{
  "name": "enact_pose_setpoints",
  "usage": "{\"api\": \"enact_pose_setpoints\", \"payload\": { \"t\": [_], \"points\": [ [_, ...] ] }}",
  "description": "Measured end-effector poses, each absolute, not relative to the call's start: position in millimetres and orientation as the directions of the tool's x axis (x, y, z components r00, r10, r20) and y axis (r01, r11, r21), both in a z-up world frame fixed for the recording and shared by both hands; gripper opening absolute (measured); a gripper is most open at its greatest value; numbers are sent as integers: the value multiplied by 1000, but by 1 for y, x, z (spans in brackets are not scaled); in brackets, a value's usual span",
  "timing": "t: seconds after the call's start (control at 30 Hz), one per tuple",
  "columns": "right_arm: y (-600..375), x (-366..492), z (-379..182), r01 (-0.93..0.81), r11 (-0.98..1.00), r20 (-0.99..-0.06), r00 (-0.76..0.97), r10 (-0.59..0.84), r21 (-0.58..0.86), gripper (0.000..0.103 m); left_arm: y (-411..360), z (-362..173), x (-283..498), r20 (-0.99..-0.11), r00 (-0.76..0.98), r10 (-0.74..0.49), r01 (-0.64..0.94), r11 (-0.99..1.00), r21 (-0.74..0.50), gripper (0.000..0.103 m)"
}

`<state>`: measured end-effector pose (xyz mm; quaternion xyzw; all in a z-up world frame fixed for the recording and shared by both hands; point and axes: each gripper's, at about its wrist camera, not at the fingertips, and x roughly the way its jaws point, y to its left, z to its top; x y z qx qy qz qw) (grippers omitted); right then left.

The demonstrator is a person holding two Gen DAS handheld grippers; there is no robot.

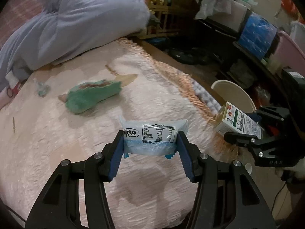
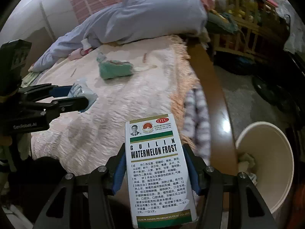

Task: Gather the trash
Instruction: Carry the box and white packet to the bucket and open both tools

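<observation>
1. The left hand-held gripper (image 1: 150, 143) is clamped on a pale blue wrapper (image 1: 152, 133), its blue pads (image 1: 119, 152) pressing the two short ends. The wrapper is held above the bed (image 1: 76, 152), not resting on it as far as can be seen.
2. The wrapper looks light and thin, probably crinkly and slick. Squeezed at the ends it could buckle or slide out, so a steady, level carry seems wise.
3. The right hand-held gripper (image 2: 154, 164) is closed on a white box (image 2: 156, 164), gripped across its narrow sides about midway along its length, print facing up.
4. The box reads as light card: stiff along its faces, but hollow, so a hard squeeze may crush it. The mid-length hold looks balanced.
5. A cream bin (image 2: 266, 162) stands on the floor just past the bed's edge, right of the box, its mouth tilted towards the camera, with crumpled paper (image 2: 246, 160) inside.
6. Between box and bin runs the bed's glossy wooden rail (image 2: 215, 99) and a fringe (image 2: 181, 70); both must be cleared.
7. The room above the bin looks free. A green cloth (image 1: 93, 97) and a blue quilt (image 1: 85, 19) lie well back on the bed, out of the way.
</observation>
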<state>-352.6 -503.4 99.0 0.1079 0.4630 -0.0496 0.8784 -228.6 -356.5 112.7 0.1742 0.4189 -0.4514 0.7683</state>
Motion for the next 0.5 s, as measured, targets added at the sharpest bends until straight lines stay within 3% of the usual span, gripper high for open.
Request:
{"api": "enact_pose_setpoints", "payload": {
  "t": [0.5],
  "points": [
    [-541,-391,98,282,947,-819,572,-38,153,54,-398,112,-256,-807,211,-552,870,482,-103,53]
  ]
}}
